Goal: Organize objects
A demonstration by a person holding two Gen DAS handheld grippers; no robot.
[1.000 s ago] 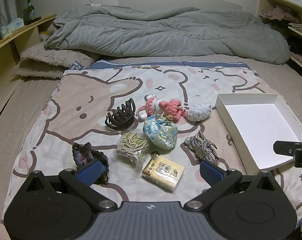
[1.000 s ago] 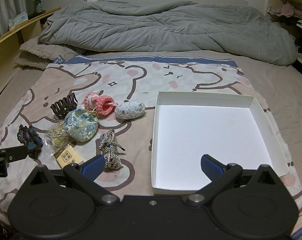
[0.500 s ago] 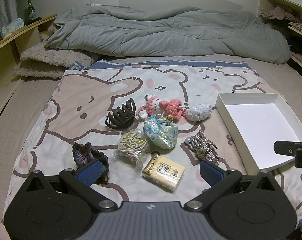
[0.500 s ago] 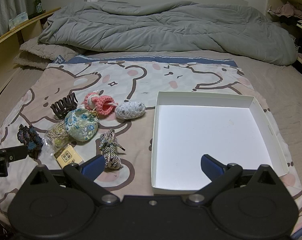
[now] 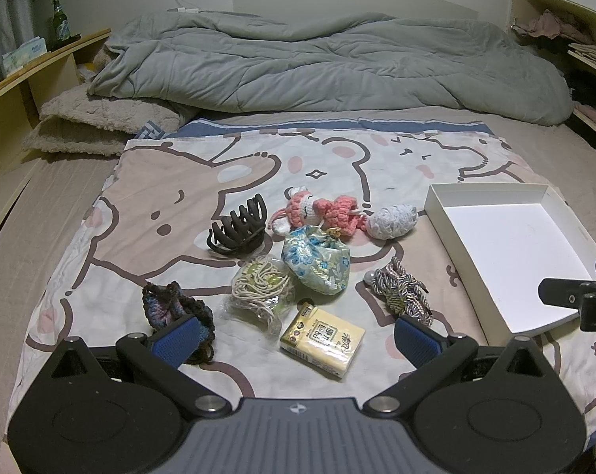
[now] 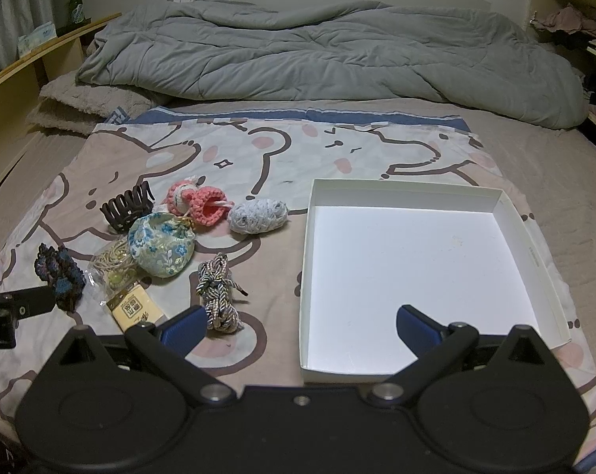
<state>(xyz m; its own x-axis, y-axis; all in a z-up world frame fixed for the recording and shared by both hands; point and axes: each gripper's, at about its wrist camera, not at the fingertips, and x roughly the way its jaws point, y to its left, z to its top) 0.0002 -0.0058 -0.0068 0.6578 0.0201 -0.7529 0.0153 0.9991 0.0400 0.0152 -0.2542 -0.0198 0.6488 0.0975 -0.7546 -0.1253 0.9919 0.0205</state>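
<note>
Small things lie in a cluster on a cartoon-print sheet: a dark hair claw, a pink crochet doll, a grey-white yarn ball, a floral pouch, a bag of cord, a dark crochet scrunchie, a braided rope and a yellow tissue pack. A white box lies empty to their right. My left gripper is open over the tissue pack. My right gripper is open at the box's near-left corner.
A rumpled grey duvet covers the far half of the bed. A folded beige blanket lies at far left. Wooden shelves run along both sides, with a green bottle on the left one.
</note>
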